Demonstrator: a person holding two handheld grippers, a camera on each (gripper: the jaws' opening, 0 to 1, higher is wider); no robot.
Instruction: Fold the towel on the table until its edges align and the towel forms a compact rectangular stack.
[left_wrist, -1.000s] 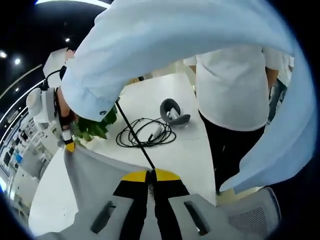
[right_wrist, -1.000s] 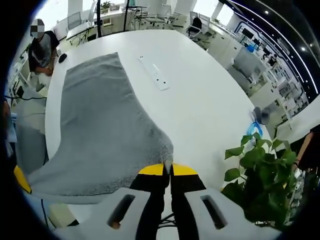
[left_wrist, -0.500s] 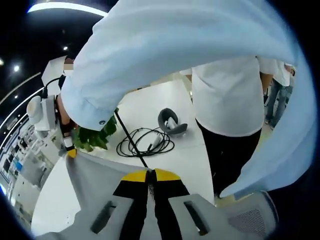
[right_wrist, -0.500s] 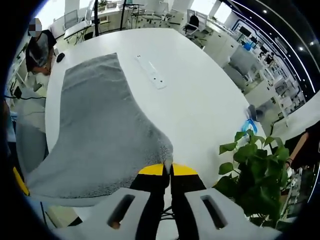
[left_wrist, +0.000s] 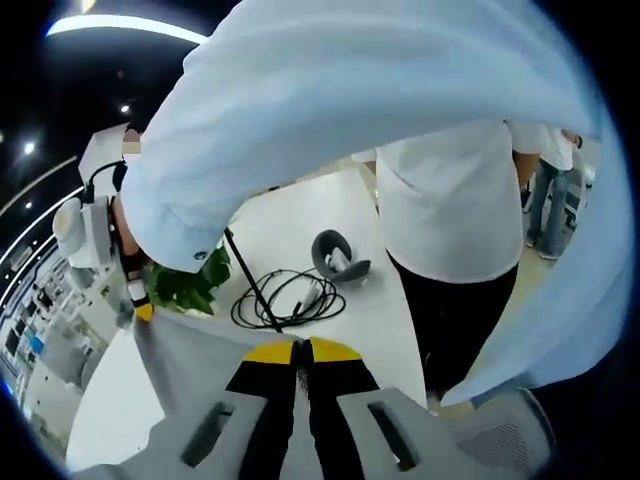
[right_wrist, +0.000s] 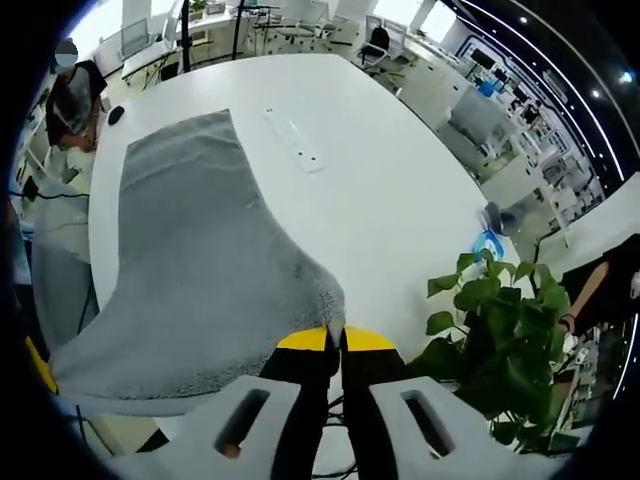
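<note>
1. My right gripper (right_wrist: 335, 338) has its yellow-tipped jaws pressed together on a corner of the grey towel (right_wrist: 190, 270), with the cloth pinched right at the tips.
2. From that corner, in the right gripper view, the towel runs away from me across the white table (right_wrist: 400, 170); its far end lies flat near the table's far edge, and the near part is lifted and drawn taut.
3. A small yellow tip, which I take for the other gripper, sits at the towel's near left corner in that view, though I cannot make out its jaws there.
4. A white power strip (right_wrist: 293, 141) lies on the table just beside the towel's right edge, not touching it.
5. A leafy green plant (right_wrist: 500, 340) stands to the right of my right gripper.
6. My left gripper (left_wrist: 302, 350) is clenched too, jaws together, with grey cloth gathered at the tips and spreading out below and to the left.
7. In the left gripper view, a pale blue sleeve (left_wrist: 400, 110) arches across the top, and the right gripper hangs beneath its cuff, its yellow tip on the towel's far corner.
8. Beyond, on the table, lie a coil of black cable (left_wrist: 285, 298) and a grey headset-like object (left_wrist: 337, 256).
9. A person in a white shirt (left_wrist: 450, 200) stands at the table's right side.
</note>
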